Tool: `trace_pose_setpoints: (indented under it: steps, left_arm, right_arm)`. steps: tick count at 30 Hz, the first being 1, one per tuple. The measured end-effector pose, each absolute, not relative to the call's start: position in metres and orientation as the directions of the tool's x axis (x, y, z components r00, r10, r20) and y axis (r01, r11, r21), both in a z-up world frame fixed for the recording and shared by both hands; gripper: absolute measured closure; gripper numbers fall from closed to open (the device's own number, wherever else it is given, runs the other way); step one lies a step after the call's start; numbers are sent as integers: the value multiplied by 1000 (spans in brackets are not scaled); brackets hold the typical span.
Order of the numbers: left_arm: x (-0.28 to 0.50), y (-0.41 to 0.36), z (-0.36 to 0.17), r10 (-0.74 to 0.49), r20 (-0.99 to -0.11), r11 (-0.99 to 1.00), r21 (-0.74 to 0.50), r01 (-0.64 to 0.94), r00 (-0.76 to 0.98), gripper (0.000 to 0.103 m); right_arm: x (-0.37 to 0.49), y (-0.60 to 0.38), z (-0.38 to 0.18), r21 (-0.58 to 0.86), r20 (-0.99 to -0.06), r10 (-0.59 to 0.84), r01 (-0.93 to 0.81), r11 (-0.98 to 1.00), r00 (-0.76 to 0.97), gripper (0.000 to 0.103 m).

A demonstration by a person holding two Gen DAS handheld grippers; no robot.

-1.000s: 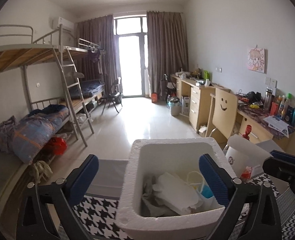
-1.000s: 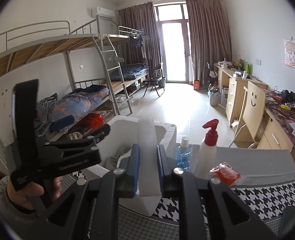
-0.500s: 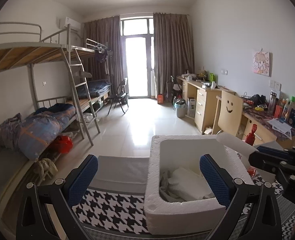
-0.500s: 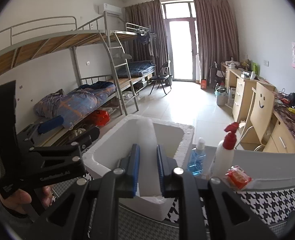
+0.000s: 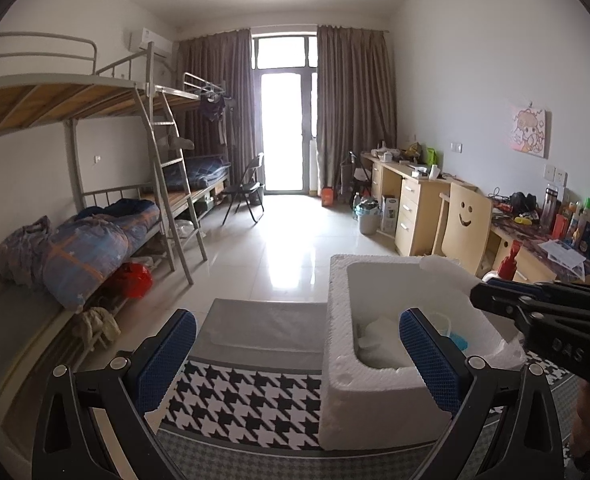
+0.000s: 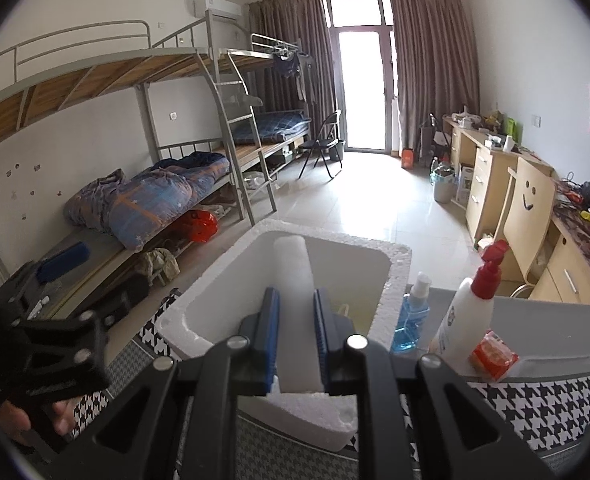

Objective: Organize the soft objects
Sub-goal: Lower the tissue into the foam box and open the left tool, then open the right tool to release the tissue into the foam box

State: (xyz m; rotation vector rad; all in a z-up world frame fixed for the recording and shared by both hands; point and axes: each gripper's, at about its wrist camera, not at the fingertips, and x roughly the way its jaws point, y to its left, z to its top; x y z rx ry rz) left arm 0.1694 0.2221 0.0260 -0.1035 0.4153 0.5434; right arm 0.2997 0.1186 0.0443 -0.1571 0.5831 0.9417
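Note:
A white foam box [image 5: 359, 396] stands on the houndstooth table cloth [image 5: 251, 400]; it also shows in the right wrist view [image 6: 395, 276]. White soft items [image 5: 375, 336] lie inside it. My right gripper [image 6: 295, 344] is shut on a white foam sheet [image 6: 295, 280] and holds it over the open box; that sheet [image 5: 451, 272] rises above the box's far right rim in the left wrist view. My left gripper [image 5: 295, 352] is open and empty, in front of the box, its right pad [image 5: 427, 356] over the near rim.
To the right of the box stand a blue spray bottle [image 6: 411, 316], a white pump bottle with a red top [image 6: 471, 312] and a red packet [image 6: 493, 356]. A grey cloth strip [image 5: 263, 328] covers the table's far part. Bunk beds stand left, desks and a chair right.
My left gripper has moved left and back, so the box now sits at its right. My right gripper has carried the foam sheet forward over the box opening.

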Motion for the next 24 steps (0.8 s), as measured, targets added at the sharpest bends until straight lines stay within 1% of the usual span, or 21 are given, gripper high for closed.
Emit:
trace_pose_setpoints:
  steps: [12, 15, 17, 18, 19, 20, 24]
  left_arm:
    - [155, 225, 20, 477, -411, 851, -4, -525, 777, 1]
    - [152, 227, 18, 475, -411, 851, -10, -525, 778, 1]
    - [152, 227, 18, 473, -413, 852, -9, -523, 778, 1]
    - [151, 227, 17, 475, -414, 852, -6, -524, 777, 1]
    - [151, 226, 18, 475, -414, 851, -6, -524, 777, 1]
    - [151, 226, 18, 473, -414, 852, -8, -523, 778, 1]
    - [151, 222, 20, 472, -413, 854, -5, -520, 779, 1]
  right_arm:
    - [313, 136, 31, 145, -579, 691, -779, 610, 433, 82]
    - [316, 138, 29, 152, -594, 685, -776, 612, 423, 69]
    - [317, 137, 28, 156, -596, 682, -772, 616, 424, 46]
    - [316, 136, 28, 156, -597, 681, -771, 618, 425, 42]
    - [315, 134, 29, 156, -592, 681, -768, 622, 431, 39]
    - [314, 132, 30, 156, -586, 683, -767, 623, 436, 38]
    - [309, 125, 34, 156, -579, 688, -769, 620, 437, 38]
